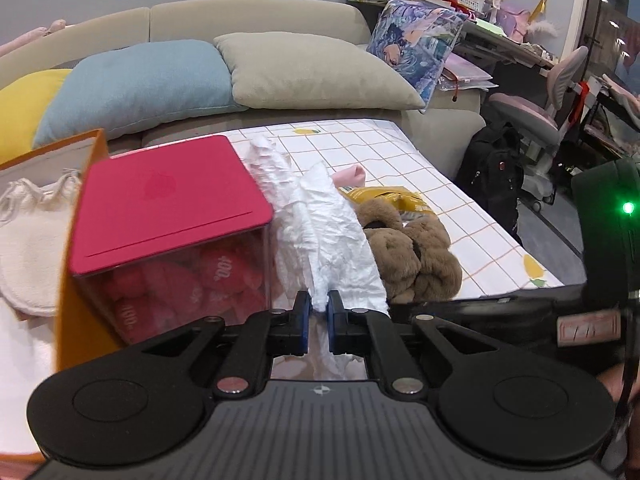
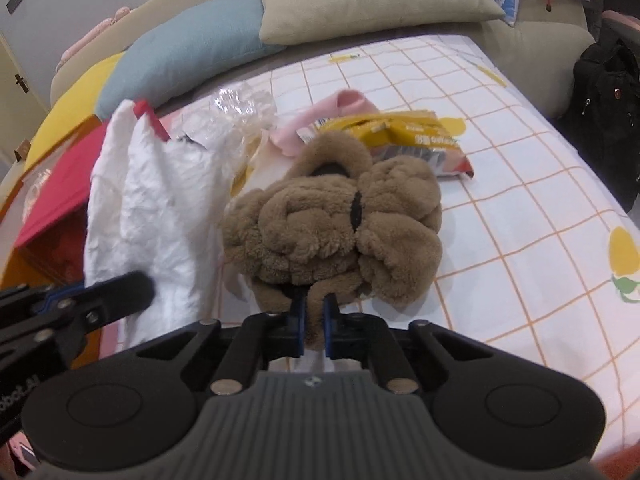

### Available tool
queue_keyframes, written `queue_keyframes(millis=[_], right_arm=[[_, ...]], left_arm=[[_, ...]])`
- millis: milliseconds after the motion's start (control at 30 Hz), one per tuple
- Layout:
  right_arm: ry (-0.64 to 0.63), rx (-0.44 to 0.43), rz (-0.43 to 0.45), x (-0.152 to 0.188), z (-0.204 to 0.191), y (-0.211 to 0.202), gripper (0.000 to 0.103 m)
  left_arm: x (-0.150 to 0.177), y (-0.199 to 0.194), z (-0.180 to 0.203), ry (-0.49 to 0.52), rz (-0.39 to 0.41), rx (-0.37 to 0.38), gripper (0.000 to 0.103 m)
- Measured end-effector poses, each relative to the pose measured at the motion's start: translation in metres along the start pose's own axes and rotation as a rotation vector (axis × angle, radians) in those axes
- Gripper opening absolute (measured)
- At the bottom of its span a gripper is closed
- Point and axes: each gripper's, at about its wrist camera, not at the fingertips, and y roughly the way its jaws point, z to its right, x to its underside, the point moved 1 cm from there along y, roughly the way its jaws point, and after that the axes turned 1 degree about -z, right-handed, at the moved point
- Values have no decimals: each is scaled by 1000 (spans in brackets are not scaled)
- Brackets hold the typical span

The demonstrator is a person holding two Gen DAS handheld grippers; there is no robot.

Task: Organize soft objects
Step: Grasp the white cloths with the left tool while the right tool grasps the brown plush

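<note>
My left gripper (image 1: 319, 307) is shut on a crumpled white cloth (image 1: 320, 232), which stretches away from the jaws beside a clear box with a red lid (image 1: 168, 204). The cloth also shows at the left of the right wrist view (image 2: 156, 208). My right gripper (image 2: 315, 307) is shut on a brown plush item (image 2: 340, 228) and holds it over the checked sheet (image 2: 520, 216). The plush shows in the left wrist view (image 1: 408, 256) to the right of the cloth. A pink soft item (image 2: 340, 108) and a yellow snack packet (image 2: 408, 136) lie behind the plush.
An orange box (image 1: 76, 248) holds the red-lidded box and a cream drawstring bag (image 1: 32, 248). Yellow, blue (image 1: 136, 84) and beige (image 1: 316, 72) pillows line the sofa back. A crinkled clear plastic wrap (image 2: 240, 108) lies near the cloth. A black backpack (image 1: 492, 172) and a chair stand right.
</note>
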Motion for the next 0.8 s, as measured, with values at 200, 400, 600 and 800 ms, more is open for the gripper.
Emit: queue_keyframes(millis=[200,400,600,800], right_arm=[[39,-39,-70,14,-6,-39,6],[36,3,-170,44,-14,-70,6],[12,118,-235,52,-11,-66,8],[-7,147,-204,57,-12,-83,19]], left_arm=[[11,-39,-6,20,-47,23,8],[40,-55,-18,3,-174,29,8],[56,-36,-16,25,-231,7,12],[57,-47,-20,-14,-175,-5,70]])
